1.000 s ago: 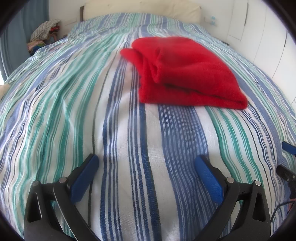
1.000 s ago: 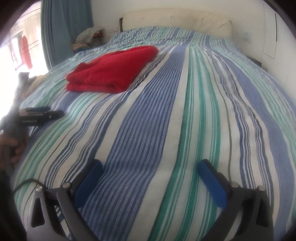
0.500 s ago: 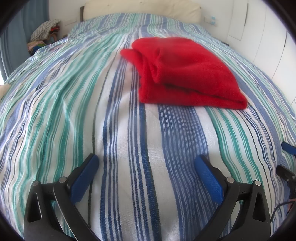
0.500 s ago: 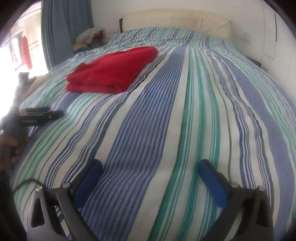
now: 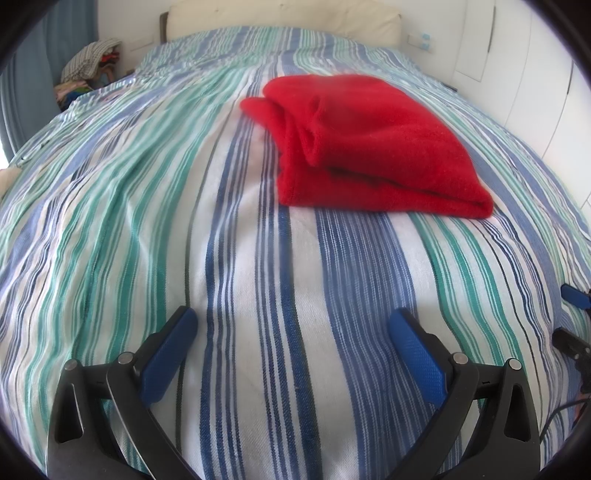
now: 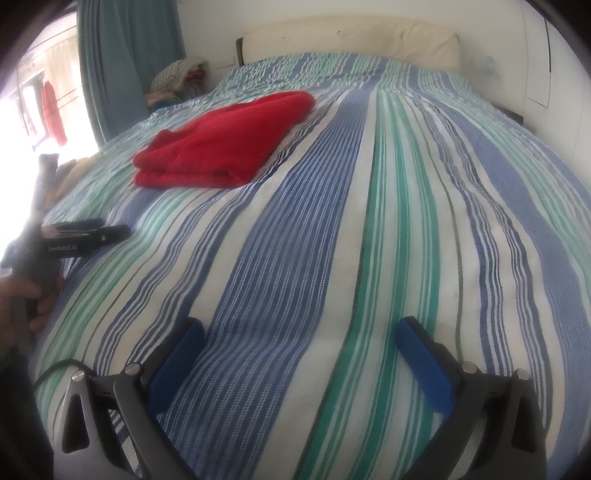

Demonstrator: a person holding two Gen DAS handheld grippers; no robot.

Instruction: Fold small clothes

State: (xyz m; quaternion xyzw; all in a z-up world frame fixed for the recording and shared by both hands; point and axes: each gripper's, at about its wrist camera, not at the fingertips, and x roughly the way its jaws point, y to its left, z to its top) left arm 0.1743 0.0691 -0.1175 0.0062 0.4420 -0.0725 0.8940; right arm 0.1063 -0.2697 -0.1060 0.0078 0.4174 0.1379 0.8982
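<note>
From the left wrist view, the left gripper (image 5: pixel 291 328) hangs low over the bed with its blue-padded fingers (image 5: pixel 168 356) spread wide and nothing between them. Ahead of it, well apart from the fingertips, a red garment (image 5: pixel 373 147) lies folded on the striped bedspread (image 5: pixel 147 221), its layered edges facing the near left and its thick fold running along the near right side. It sits a little right of the middle of the bed. Beyond it a cream headboard (image 5: pixel 284 16) stands against the wall, and a heap of clothes (image 5: pixel 90 64) is piled beside the bed at the far left. At the right edge of this view a blue pad and a dark part of the right gripper (image 5: pixel 574 299) just poke in.

From the right wrist view, the right gripper (image 6: pixel 299 343) likewise hovers over the bedspread (image 6: pixel 406 221), its fingers (image 6: pixel 424 373) held wide apart and empty. The red garment (image 6: pixel 225 147) lies off to the far left of it, flat on the bed and touched by nothing. At the left edge, the left gripper (image 6: pixel 86 234) shows from the side, gripped by a hand (image 6: pixel 29 299) around its dark handle; white lettering runs along its body. A blue curtain (image 6: pixel 129 55) hangs by the bright window at the far left, and the heap of clothes (image 6: pixel 173 75) sits next to it.
</note>
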